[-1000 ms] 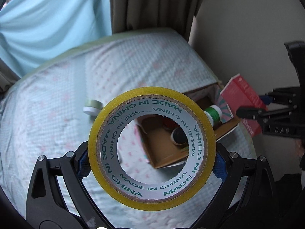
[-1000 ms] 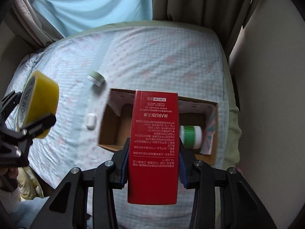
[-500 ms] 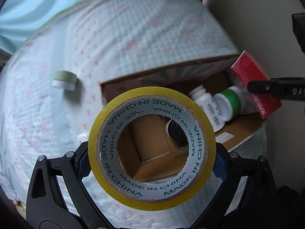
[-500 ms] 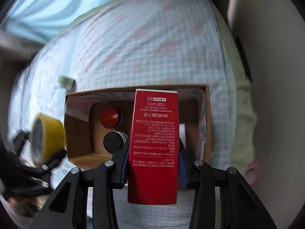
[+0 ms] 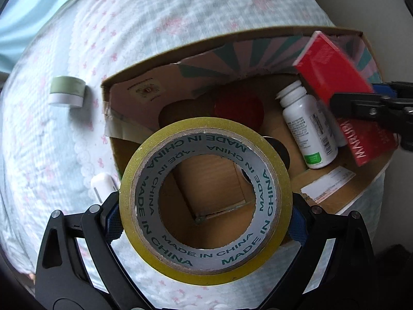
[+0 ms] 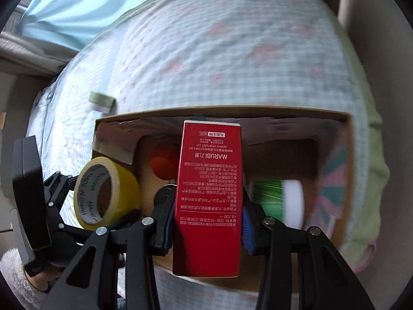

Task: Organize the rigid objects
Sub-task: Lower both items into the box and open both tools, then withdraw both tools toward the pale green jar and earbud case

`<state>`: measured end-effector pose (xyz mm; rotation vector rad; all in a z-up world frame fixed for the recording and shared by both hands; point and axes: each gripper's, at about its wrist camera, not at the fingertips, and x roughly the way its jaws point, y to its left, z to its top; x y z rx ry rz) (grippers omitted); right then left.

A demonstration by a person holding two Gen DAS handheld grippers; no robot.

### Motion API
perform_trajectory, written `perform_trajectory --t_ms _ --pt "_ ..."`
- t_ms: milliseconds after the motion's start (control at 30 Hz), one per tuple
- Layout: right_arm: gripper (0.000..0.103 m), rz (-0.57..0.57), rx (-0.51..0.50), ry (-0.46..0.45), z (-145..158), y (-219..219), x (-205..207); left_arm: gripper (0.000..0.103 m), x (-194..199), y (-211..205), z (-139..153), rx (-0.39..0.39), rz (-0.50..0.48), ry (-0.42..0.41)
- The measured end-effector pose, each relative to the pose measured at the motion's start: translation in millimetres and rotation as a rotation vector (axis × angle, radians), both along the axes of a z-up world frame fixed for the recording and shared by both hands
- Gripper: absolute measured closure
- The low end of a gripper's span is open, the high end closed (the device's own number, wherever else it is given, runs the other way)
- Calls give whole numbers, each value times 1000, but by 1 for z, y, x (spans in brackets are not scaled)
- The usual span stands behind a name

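My left gripper (image 5: 206, 222) is shut on a yellow tape roll (image 5: 205, 268), held over the near left part of an open cardboard box (image 5: 335, 191). The roll also shows in the right wrist view (image 6: 121, 183). My right gripper (image 6: 207, 222) is shut on a red MARUBI carton (image 6: 209, 193), held over the box (image 6: 258, 112). The carton also shows in the left wrist view (image 5: 333, 75) at the box's right end. Inside the box lie a white pill bottle (image 5: 307, 126), a green-capped bottle (image 6: 273, 199), a red round item (image 5: 240, 106) and a dark round item (image 5: 280, 149).
The box sits on a bed with a light checked cover (image 5: 180, 13). A small green and white jar (image 5: 67, 92) lies on the cover left of the box. A small white object (image 5: 102, 184) lies near the box's left wall. A wall and curtains stand behind the bed.
Both grippers moved forward and down toward the box, which now looms larger. The tape roll and the red carton now hang over the box opening.
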<state>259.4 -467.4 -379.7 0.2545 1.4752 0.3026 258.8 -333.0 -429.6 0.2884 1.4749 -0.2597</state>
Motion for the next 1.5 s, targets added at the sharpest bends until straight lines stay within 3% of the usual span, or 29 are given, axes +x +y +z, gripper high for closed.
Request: perform_trajectory --t_ms 167,233,267,967,1500 --pt "59 16 15 -20 -6 9 3 5 -8 -9 8 -6 -32 -18" --pt "30 6 37 -43 -2 7 5 0 -11 -11 14 -15 -50 -33" --pt "0 -7 42 -66 2 4 6 0 -12 -10 16 -13 -57 -40" --pt "0 -8 -35 -165 57 11 -15 0 -31 23 86 -76 -19 -146" --pt "0 -37 -125 -259 132 52 -59 0 -72 76 166 -132 -1 -278"
